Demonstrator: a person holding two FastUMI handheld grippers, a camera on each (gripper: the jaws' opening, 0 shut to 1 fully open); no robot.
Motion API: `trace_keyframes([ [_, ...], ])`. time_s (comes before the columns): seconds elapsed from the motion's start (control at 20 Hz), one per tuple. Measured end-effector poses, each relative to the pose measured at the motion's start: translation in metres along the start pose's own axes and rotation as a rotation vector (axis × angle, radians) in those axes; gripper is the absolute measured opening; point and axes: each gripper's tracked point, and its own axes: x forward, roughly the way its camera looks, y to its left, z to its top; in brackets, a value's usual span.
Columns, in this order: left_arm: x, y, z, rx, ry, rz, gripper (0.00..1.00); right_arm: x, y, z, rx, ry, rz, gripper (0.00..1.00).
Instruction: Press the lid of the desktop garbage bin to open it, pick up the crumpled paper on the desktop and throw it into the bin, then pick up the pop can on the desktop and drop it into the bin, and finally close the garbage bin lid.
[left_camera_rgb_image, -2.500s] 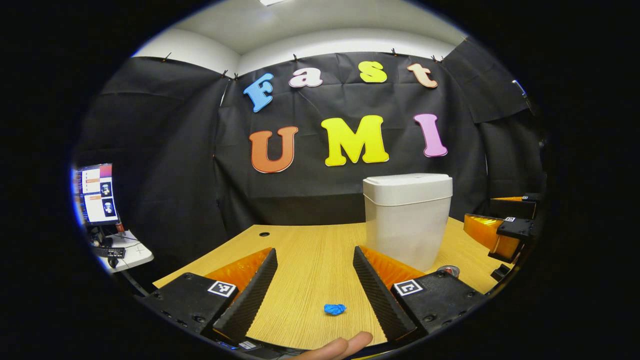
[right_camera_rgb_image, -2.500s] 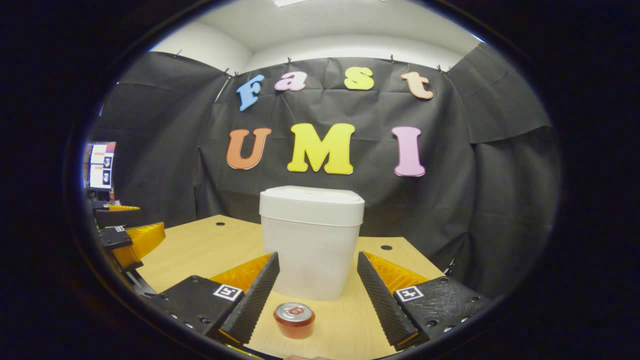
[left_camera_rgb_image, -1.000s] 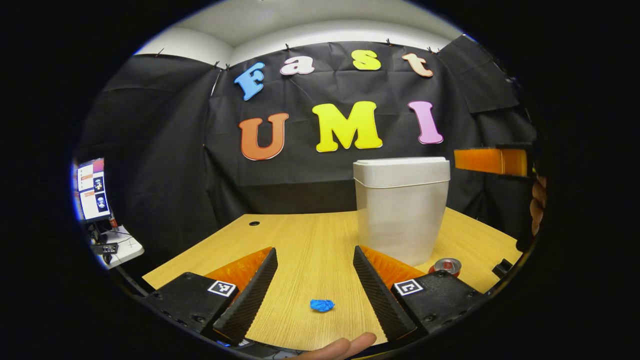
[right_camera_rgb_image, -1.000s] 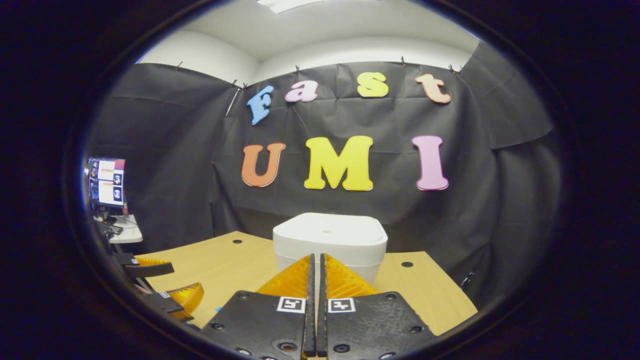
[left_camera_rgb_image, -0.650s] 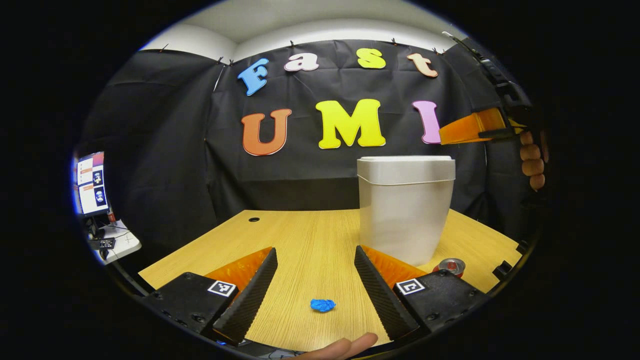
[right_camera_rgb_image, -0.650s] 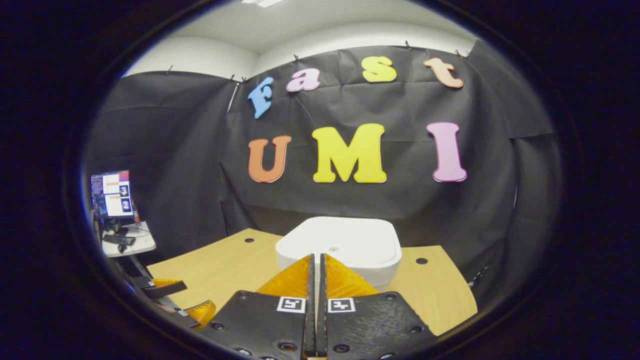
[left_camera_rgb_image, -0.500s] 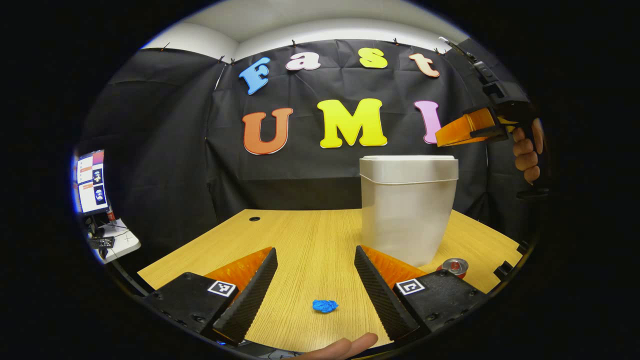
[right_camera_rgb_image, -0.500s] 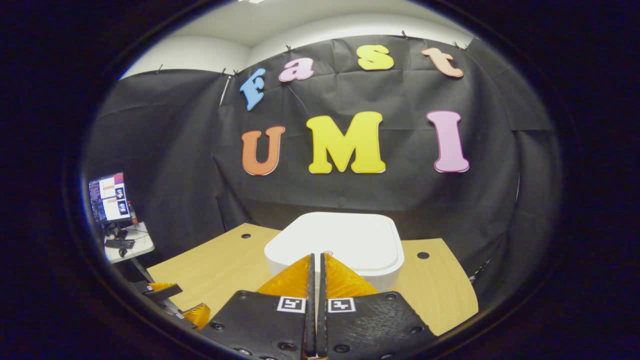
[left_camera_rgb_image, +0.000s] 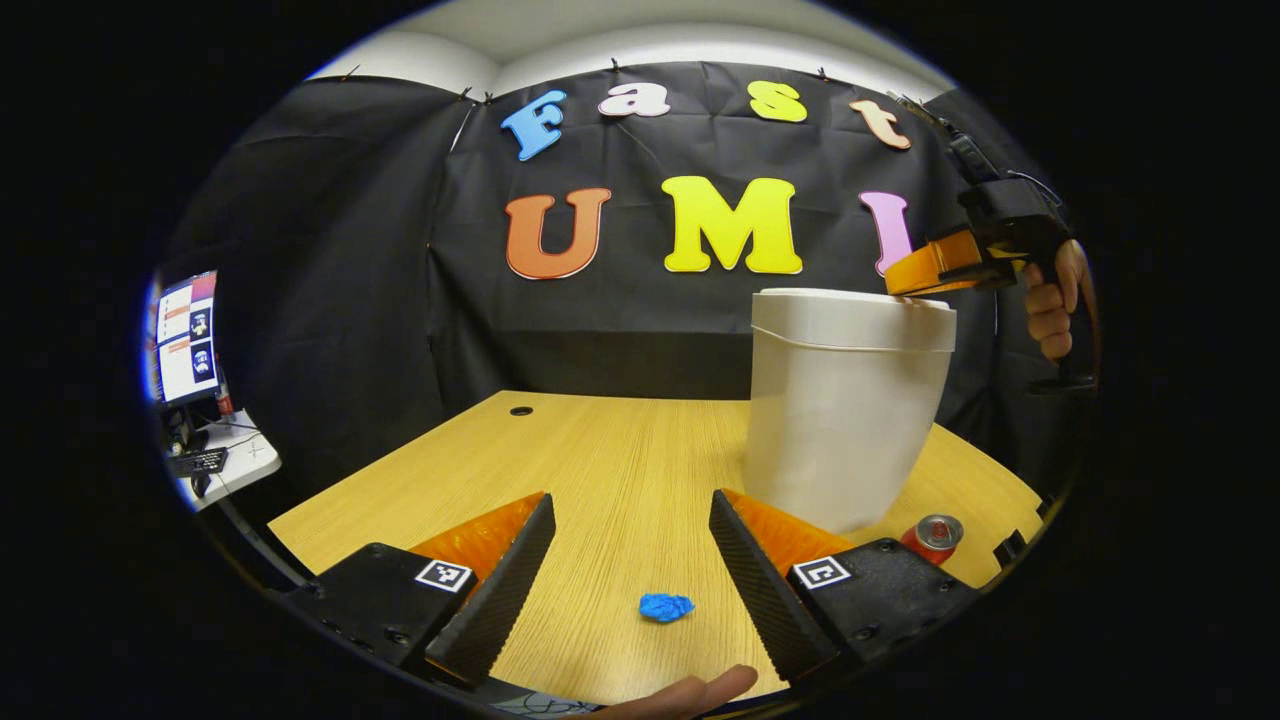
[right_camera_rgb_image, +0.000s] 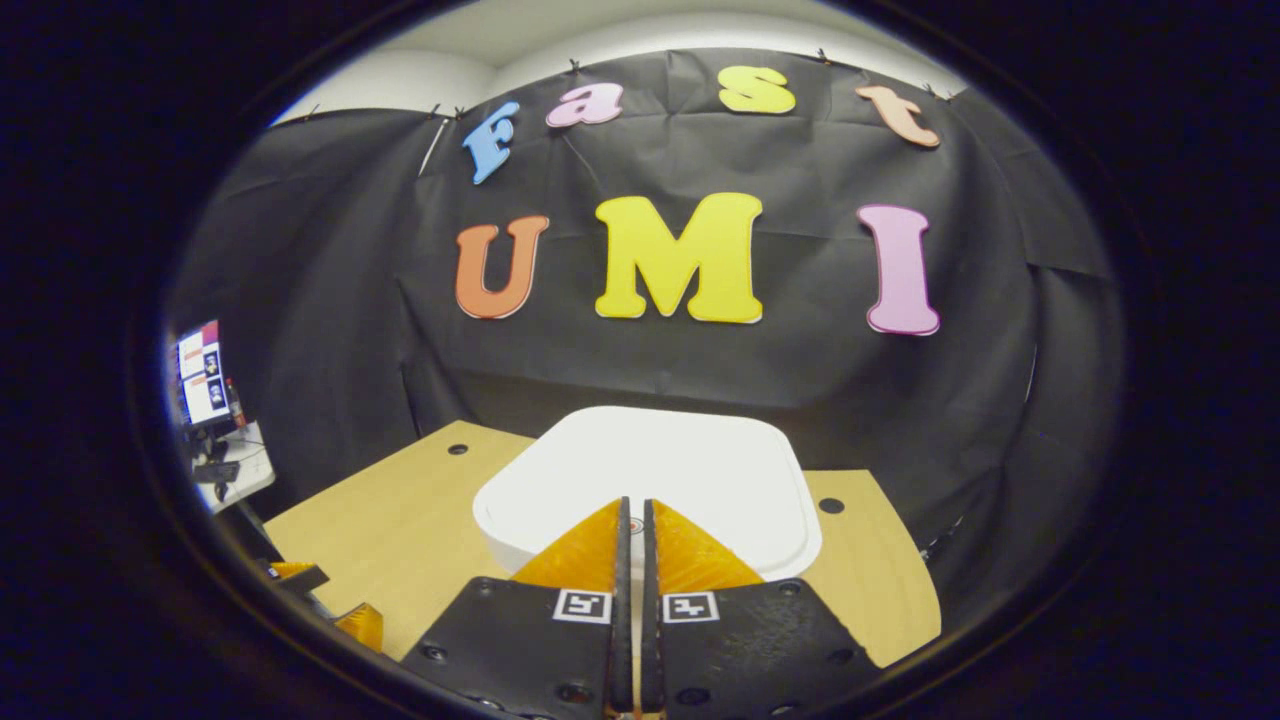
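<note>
Stage: opening step, the press on the lid; nothing has gone into the bin yet, as far as the frames show.
Right claw (right_camera_rgb_image: 633, 510): fingers pinched together with only a sliver between them, nothing held, tips low over the near part of the lid at bottom centre of the right gripper view. In the left gripper view it sits at upper right (left_camera_rgb_image: 905, 285), tip at the lid's right edge, a hand (left_camera_rgb_image: 1050, 305) gripping its handle; whether it touches yet, the frames cannot settle.
Lid (right_camera_rgb_image: 650, 470): flat and shut on the bin, so the press looks not yet done.
Garbage bin (left_camera_rgb_image: 840, 420): upright on the worktop (left_camera_rgb_image: 600, 450), right of centre in the left gripper view.
Left claw (left_camera_rgb_image: 632, 535): spread wide, empty, low over the worktop at the bottom of its own view.
Crumpled paper (left_camera_rgb_image: 665, 606): small blue wad on the worktop, bottom centre, between the left claw's open fingers but apart from both.
Pop can (left_camera_rgb_image: 932, 536): standing on the worktop at lower right, just beside the bin's base.
Left to do: pop the lid, paper in, can in, lid closed. That looks like nearly the whole job.
Side detail: a monitor (left_camera_rgb_image: 185, 335) at far left, outside the booth.
</note>
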Motion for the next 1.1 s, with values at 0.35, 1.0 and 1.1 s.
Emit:
trace_keyframes([
  [0.35,-0.001,0.001,0.001,0.016,-0.007,0.009,1.00,-0.005,-0.001,0.004,0.055,-0.063,0.006,0.05],
  [1.0,0.007,0.010,-0.001,0.080,-0.011,0.022,1.00,-0.109,0.008,0.002,-0.001,-0.415,-0.082,0.97],
  [1.1,0.009,0.010,-0.004,0.081,-0.004,0.018,1.00,-0.123,-0.005,-0.015,-0.031,-0.377,-0.140,0.96],
])
